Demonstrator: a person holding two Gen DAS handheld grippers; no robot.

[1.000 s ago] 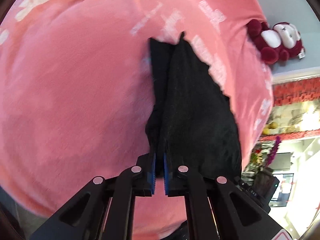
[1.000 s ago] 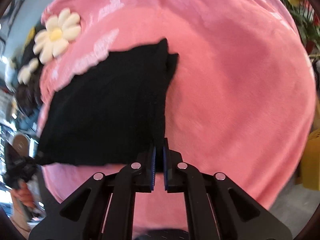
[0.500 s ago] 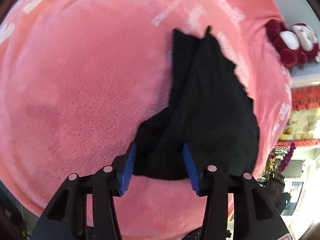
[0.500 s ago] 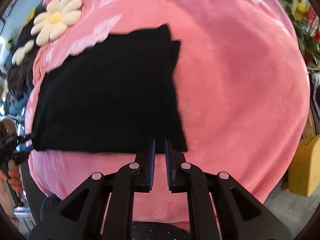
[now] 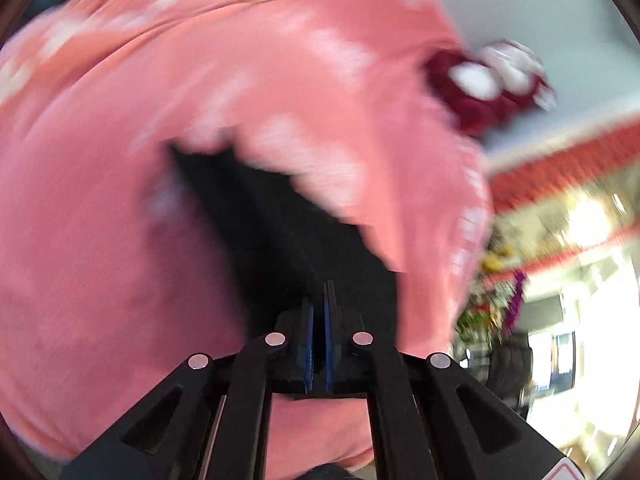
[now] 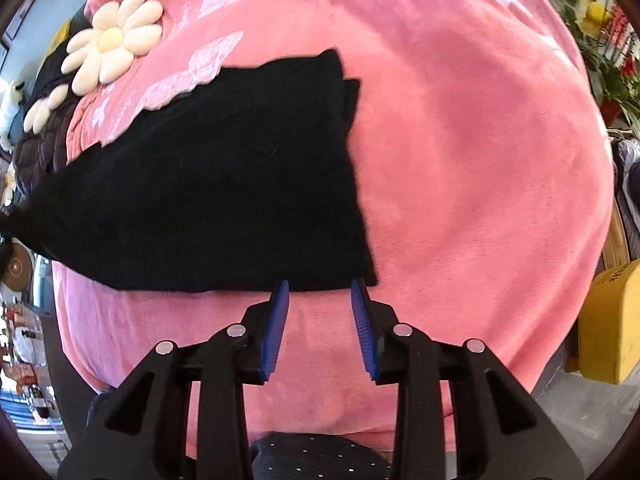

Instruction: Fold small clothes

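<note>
A black folded garment (image 6: 224, 184) lies on a pink fleece blanket (image 6: 460, 160). In the right wrist view my right gripper (image 6: 320, 292) is open and empty, its blue pads just at the garment's near right corner. In the blurred left wrist view my left gripper (image 5: 319, 300) has its jaws together over the near end of the black garment (image 5: 288, 240); the blur hides whether cloth sits between the pads.
A daisy-shaped cushion (image 6: 114, 42) and dark quilted fabric (image 6: 44, 136) lie at the blanket's far left. A red and white plush toy (image 5: 488, 84) sits at the blanket's edge. A yellow box (image 6: 612, 320) stands on the right.
My right gripper let go of the garment's corner and opened wide. My left gripper opened half a second ago and has closed again while moving fast; the garment now lies flat.
</note>
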